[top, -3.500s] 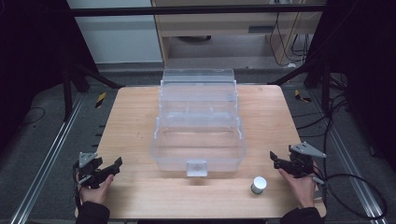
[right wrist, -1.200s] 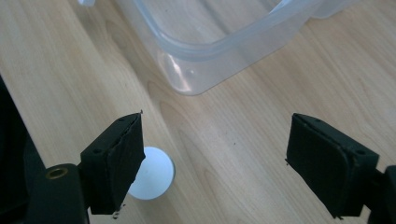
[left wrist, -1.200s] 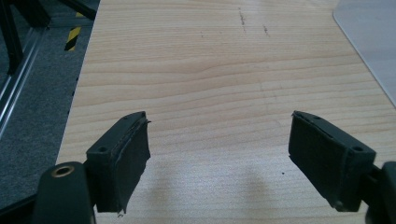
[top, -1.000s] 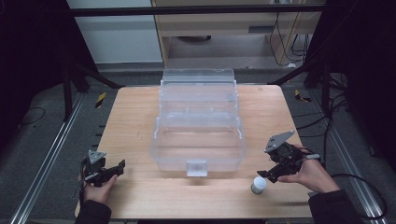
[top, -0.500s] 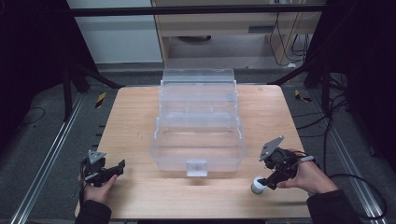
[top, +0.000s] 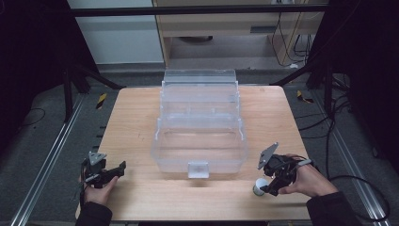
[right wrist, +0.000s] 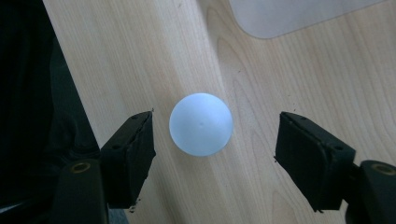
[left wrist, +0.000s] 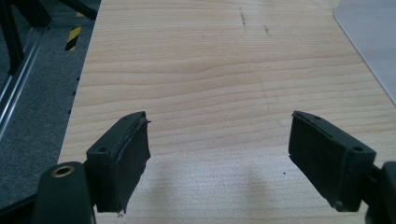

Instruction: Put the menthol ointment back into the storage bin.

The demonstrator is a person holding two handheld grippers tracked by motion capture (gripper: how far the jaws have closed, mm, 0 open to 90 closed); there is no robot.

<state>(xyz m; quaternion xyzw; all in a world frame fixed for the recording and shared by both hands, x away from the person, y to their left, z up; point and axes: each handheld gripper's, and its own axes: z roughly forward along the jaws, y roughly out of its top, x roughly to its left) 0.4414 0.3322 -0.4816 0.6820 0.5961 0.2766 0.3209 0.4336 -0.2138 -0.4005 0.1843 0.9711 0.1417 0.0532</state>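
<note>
A small white round-topped object [top: 258, 186] stands on the wooden table [top: 141, 117] near the front right. My right gripper [top: 267, 184] hangs over it, open, its jaws on either side of the white cap [right wrist: 201, 123] and not touching it. My left gripper [top: 115, 170] rests at the front left of the table, open, with bare wood between its jaws [left wrist: 219, 154]. A large clear plastic tiered box [top: 200, 125] sits in the table's middle, its front latch [top: 197, 168] facing me.
The box's clear corner [right wrist: 289, 16] lies just beyond the white object. Another clear corner [left wrist: 373, 42] shows at the left gripper view's upper right. Metal rails [top: 42, 165] and grey floor flank the table. Cables [top: 348, 141] trail on the right.
My right gripper has moved inward and forward from the table's right edge to sit over the white object, tilting downward. The left gripper has barely shifted.
</note>
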